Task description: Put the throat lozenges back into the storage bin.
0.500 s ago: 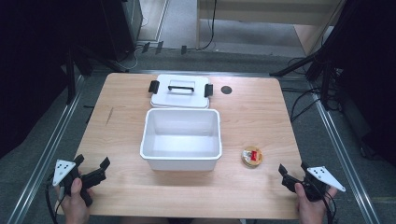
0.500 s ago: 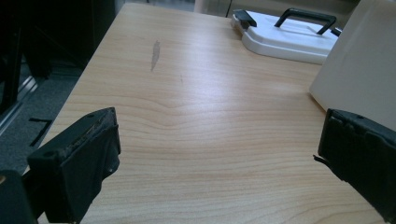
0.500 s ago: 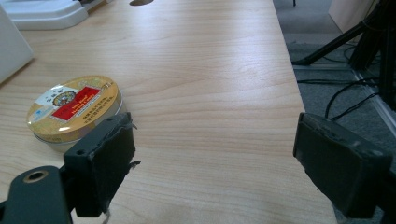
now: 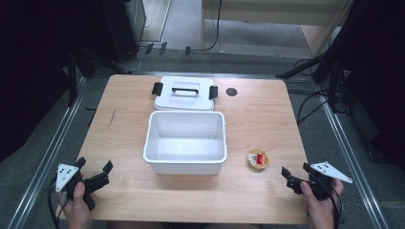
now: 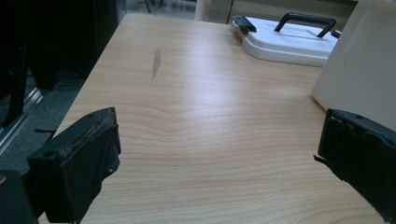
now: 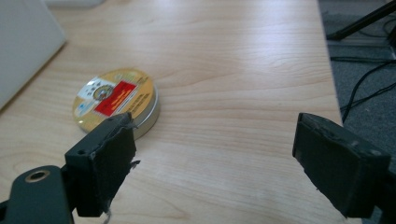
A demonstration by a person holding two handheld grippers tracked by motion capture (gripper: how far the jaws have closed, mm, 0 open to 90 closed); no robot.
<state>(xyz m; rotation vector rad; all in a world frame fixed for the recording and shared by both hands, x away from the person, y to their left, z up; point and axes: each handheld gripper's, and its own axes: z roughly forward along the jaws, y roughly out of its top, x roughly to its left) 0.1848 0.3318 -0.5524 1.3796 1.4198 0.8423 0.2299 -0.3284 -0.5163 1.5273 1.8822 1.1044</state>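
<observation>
Tin (image 4: 258, 160), round and gold-lidded with a red label, lies flat beside the white tub (image 4: 185, 142), while left gripper (image 4: 94, 174) and right gripper (image 4: 296, 173) rest low at the near corners, jaws spread, empty.

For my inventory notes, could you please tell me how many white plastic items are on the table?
2: an open white bin at the table's centre, empty as far as the high view shows, and its white lid with black handle and clips, lying flat just beyond it.
</observation>
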